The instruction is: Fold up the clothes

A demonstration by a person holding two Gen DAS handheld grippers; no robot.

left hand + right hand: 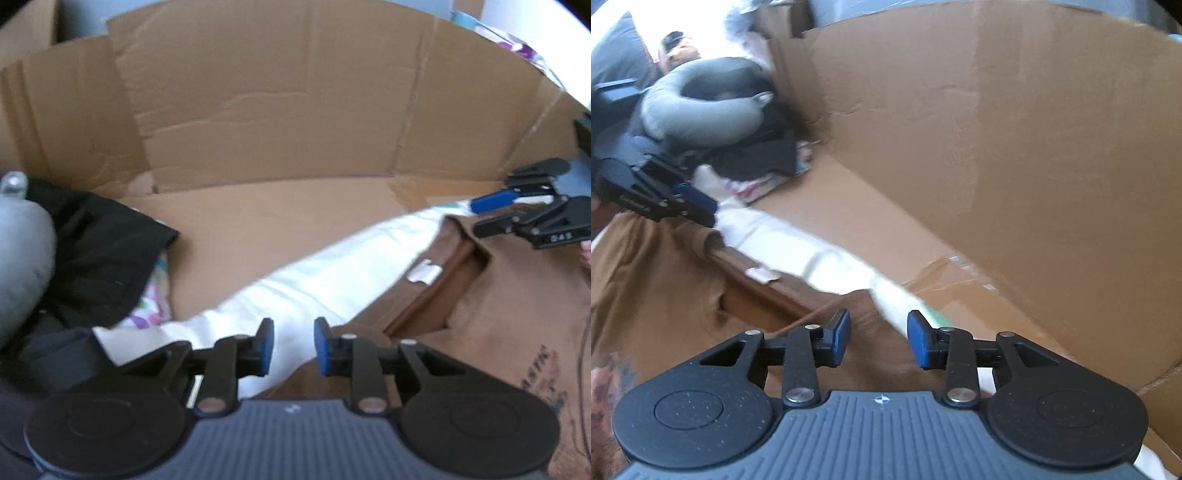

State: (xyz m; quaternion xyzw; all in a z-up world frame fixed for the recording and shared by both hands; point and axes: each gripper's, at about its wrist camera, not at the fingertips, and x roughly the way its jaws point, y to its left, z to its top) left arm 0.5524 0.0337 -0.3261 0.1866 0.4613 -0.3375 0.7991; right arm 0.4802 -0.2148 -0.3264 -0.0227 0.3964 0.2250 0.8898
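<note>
Left gripper (293, 347) jaws parted a narrow gap, blue pads clear, nothing pinched, hanging over the spot where the white cloth (325, 280) meets the brown t-shirt (498, 314); right gripper (878, 339) jaws a bit wider apart, also holding nothing, over the brown t-shirt's (665, 295) far edge with the white cloth (798, 251) running under its right pad. No earlier view given, so only the gaps as seen. Brown t-shirt lies flat on the cardboard floor, collar with a pale neck label (424, 273) toward the back wall, printed front facing up; its top edge runs roughly straight between the two grippers, so the long axis visible is side to side across the box. White cloth is a long strip under and beyond that edge, same direction, slanting from the left gripper to the right one. Work surface is a big opened cardboard box (277, 129), tall creased walls at the back and on the right side in the right wrist view, flap corner torn. Bare cardboard floor (849, 206) between the cloth and the back wall, open for moving. Left end is crowded: black garment pile (99, 251), grey neck pillow (701, 107) on top, a patterned pastel fabric (155, 302) poking out beneath, just beside the white strip's end
</note>
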